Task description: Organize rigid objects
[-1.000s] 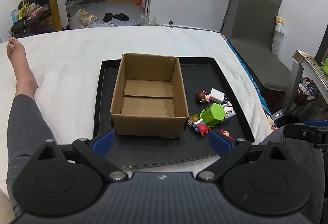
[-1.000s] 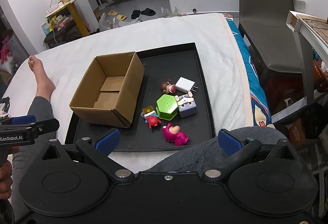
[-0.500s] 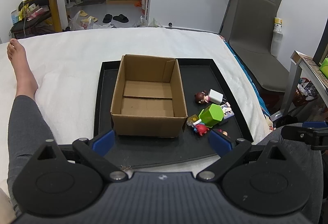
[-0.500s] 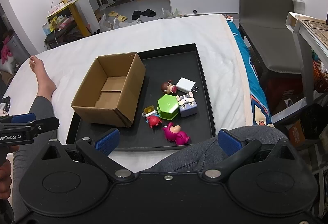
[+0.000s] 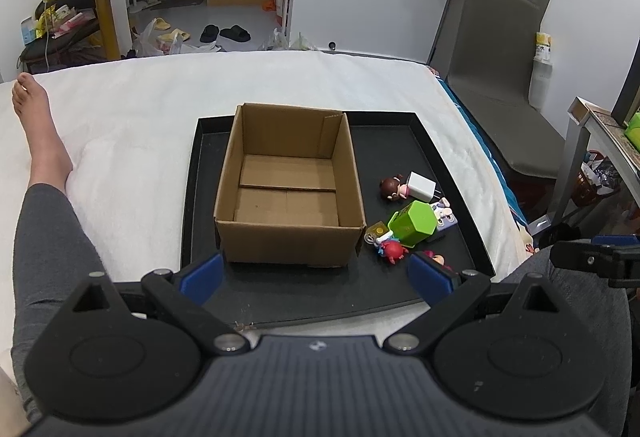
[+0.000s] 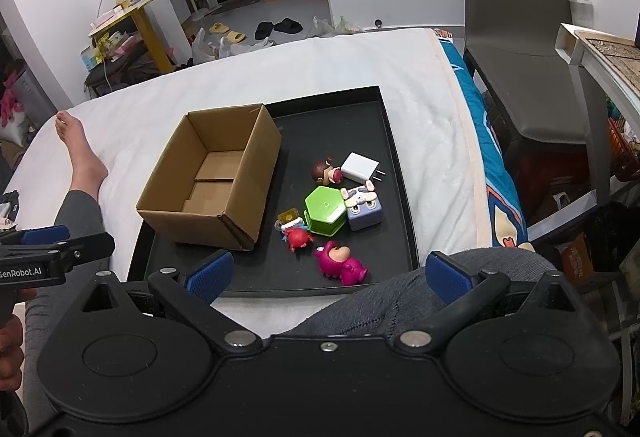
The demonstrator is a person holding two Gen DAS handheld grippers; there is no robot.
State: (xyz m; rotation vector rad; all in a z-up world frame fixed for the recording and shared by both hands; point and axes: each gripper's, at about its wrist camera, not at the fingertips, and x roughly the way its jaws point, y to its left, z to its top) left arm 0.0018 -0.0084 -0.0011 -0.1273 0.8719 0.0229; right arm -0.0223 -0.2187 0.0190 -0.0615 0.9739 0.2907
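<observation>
White bed (image 6: 360, 69) carries everything, bedroom clutter behind. Nearest: both grippers hover low over the person's lap, short of the black tray (image 6: 404, 197). Left gripper (image 5: 316, 275) fingers spread wide, holding nothing; right gripper (image 6: 326, 271) fingers equally wide, empty too. Compared with a second ago, almost nothing has changed: views shifted slightly, toys all in same spots, so sorting hasn't begun.

On the tray's near right: magenta figure (image 6: 341, 264), red crab toy (image 6: 297, 237), small keychain charm (image 6: 289, 217). Just beyond: green hexagonal box (image 6: 325, 208) touching a lilac cube toy (image 6: 363, 211). Further: brown-haired doll head (image 6: 326, 171) beside white charger (image 6: 361, 166).

Cardboard box (image 5: 290, 181) sits on tray's left, open, nothing inside. Likely next: right gripper goes for the magenta figure, closest and standing clear of the others.
</observation>
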